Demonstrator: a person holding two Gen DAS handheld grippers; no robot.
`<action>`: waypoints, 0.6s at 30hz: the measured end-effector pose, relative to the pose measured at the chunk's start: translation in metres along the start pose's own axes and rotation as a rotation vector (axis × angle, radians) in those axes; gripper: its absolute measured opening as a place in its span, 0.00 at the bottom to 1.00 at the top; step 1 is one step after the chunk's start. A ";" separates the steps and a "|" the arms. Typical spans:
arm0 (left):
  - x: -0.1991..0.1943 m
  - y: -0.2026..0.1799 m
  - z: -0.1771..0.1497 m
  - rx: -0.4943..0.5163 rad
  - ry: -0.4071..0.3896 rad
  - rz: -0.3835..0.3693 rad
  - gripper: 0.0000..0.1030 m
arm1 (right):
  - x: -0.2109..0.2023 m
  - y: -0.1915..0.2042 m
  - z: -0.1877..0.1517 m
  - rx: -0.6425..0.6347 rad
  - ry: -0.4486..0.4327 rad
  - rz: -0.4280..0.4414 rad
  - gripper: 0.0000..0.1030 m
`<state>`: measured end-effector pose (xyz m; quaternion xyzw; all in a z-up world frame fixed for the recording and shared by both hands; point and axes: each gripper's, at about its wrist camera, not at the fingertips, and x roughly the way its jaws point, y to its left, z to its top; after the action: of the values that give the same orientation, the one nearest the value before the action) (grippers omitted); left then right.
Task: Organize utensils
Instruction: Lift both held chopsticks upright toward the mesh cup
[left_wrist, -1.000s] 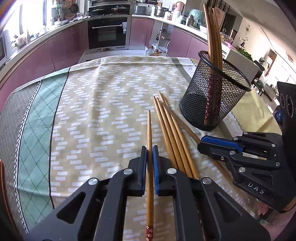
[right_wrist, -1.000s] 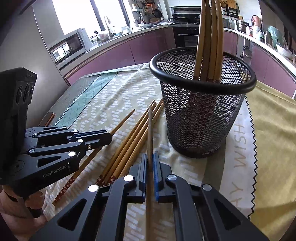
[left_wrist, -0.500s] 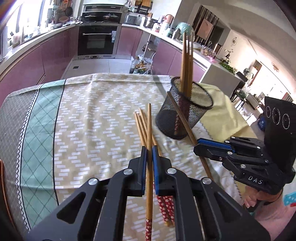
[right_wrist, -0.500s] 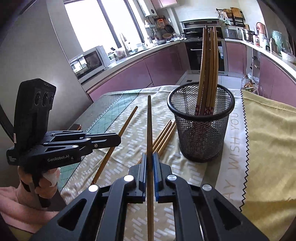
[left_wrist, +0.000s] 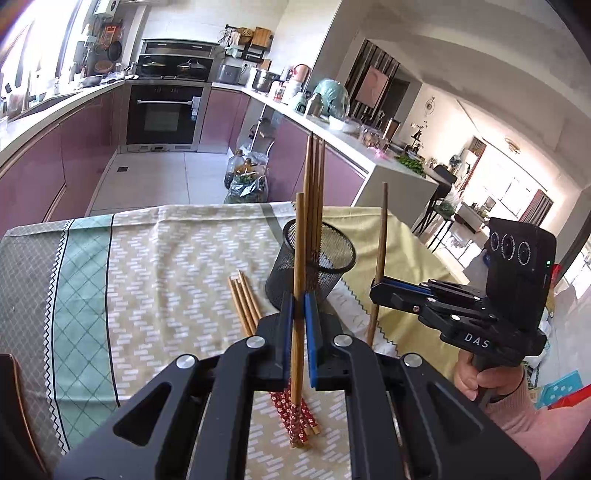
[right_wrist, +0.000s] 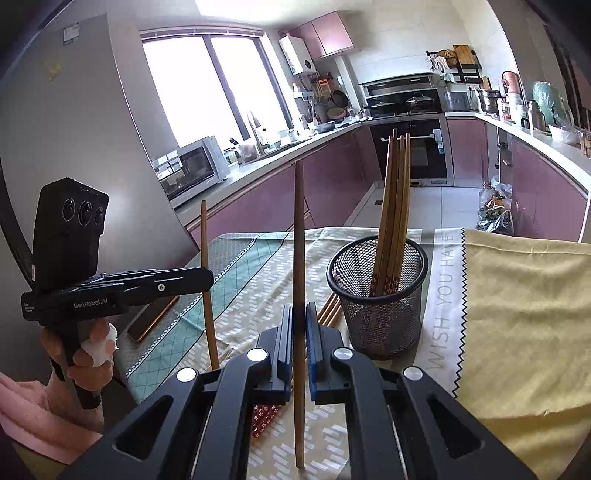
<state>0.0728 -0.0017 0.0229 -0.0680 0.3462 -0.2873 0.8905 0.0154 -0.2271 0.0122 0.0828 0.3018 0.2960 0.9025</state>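
Left gripper (left_wrist: 299, 314) and right gripper (right_wrist: 299, 332) each pinching one chopstick (left_wrist: 298, 266) upright, just beside the mesh cup (right_wrist: 376, 295). Light, stiff, smooth sticks; best held mid-shaft.

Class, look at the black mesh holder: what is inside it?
Inside the mesh holder stand several wooden chopsticks, patterned red ends down, leaning against its rim. Through the mesh, the bottom is unclear.
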 end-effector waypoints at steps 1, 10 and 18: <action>-0.002 0.000 0.001 0.001 -0.008 -0.007 0.07 | -0.001 0.000 0.002 -0.002 -0.008 -0.001 0.06; -0.013 -0.010 0.023 0.005 -0.077 -0.040 0.07 | -0.014 -0.002 0.022 -0.027 -0.072 -0.010 0.06; -0.013 -0.020 0.052 0.028 -0.128 -0.044 0.07 | -0.027 -0.001 0.045 -0.065 -0.125 -0.031 0.06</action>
<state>0.0898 -0.0148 0.0754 -0.0815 0.2830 -0.3068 0.9051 0.0252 -0.2426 0.0616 0.0672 0.2367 0.2860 0.9261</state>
